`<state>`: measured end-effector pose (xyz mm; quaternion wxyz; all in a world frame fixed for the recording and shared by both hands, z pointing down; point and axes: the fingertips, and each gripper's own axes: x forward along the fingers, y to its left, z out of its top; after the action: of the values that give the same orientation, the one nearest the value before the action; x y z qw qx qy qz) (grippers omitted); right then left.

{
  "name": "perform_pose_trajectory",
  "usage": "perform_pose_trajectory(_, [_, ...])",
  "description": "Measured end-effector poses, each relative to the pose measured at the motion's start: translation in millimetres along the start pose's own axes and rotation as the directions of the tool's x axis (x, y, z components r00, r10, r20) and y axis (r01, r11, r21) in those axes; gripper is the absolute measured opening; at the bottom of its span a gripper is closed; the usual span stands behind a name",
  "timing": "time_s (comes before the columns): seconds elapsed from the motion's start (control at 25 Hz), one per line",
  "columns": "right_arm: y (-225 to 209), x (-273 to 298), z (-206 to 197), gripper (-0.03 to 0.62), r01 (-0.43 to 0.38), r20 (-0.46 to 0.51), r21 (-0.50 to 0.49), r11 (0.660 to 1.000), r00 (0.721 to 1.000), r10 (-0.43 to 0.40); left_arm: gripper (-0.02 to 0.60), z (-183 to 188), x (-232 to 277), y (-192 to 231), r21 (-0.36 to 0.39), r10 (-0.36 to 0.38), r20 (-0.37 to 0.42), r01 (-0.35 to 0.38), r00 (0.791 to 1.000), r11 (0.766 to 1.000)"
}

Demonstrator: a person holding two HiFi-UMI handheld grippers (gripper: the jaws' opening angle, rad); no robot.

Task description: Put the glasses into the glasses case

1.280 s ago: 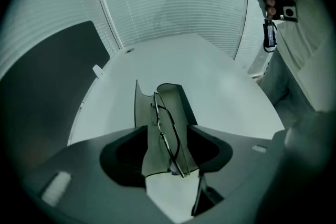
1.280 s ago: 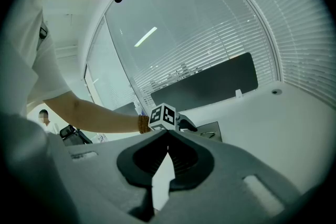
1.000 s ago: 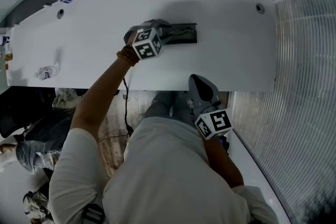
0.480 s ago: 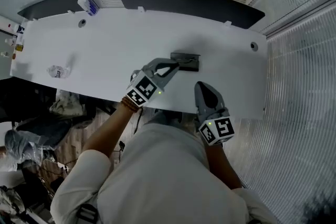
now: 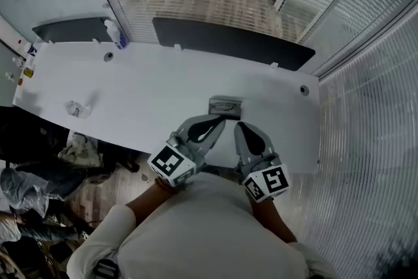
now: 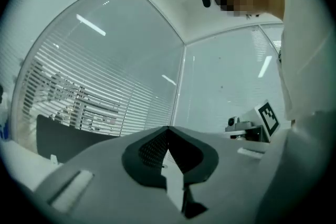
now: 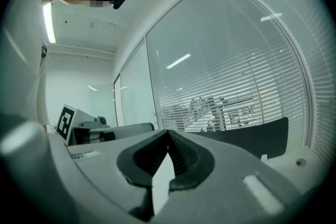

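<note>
The glasses case lies on the white table as a small dark-grey box near the front edge. I cannot make out the glasses apart from it. Both grippers hang side by side above the front edge, close to the person's chest and pointing level over the table. The left gripper is shut with nothing between its pads. The right gripper also has its pads together and holds nothing. Neither one touches the case. Each gripper view looks out at glass walls and blinds.
A crumpled wrapper lies at the table's left end and a small bottle stands at the back left corner. A dark panel runs along the table's far side. Bags and clutter sit on the floor at left.
The left gripper has left the case, shut, and risen back toward the person's chest. The right gripper has risen beside it. The head view now looks from higher up.
</note>
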<state>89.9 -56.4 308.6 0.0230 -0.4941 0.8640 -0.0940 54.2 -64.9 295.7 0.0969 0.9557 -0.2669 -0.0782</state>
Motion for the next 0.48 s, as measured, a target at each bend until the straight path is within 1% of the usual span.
perform_pose_trajectory(0.04, [1.9, -0.6, 2.7, 0.003, -0.005, 0.009, -0.004, 1.000, 1.000, 0.005, 0.003, -0.4, -1.4, -2.6, -0.014, 0.013, 0.008, -0.013, 1.000, 1.000])
perform_pose_trajectory(0.12, [3.3, -0.6, 4.9, 0.002, -0.008, 0.019, -0.012, 1.000, 1.000, 0.008, 0.003, -7.5, -2.6, -5.9, -0.012, 0.029, 0.010, -0.028, 1.000, 1.000])
perform_pose_trajectory(0.32, [2.8, -2.4, 10.7, 0.002, 0.000, 0.024, -0.028, 1.000, 1.000, 0.001, 0.003, -20.6, 2.0, -10.6, -0.044, 0.024, -0.026, -0.025, 0.999, 0.999])
perform_pose_trajectory(0.48, [4.3, -5.0, 11.7, 0.002, -0.005, 0.036, -0.022, 1.000, 0.999, 0.006, 0.003, -13.0, 4.8, -12.2, -0.023, 0.026, -0.026, -0.027, 0.999, 0.999])
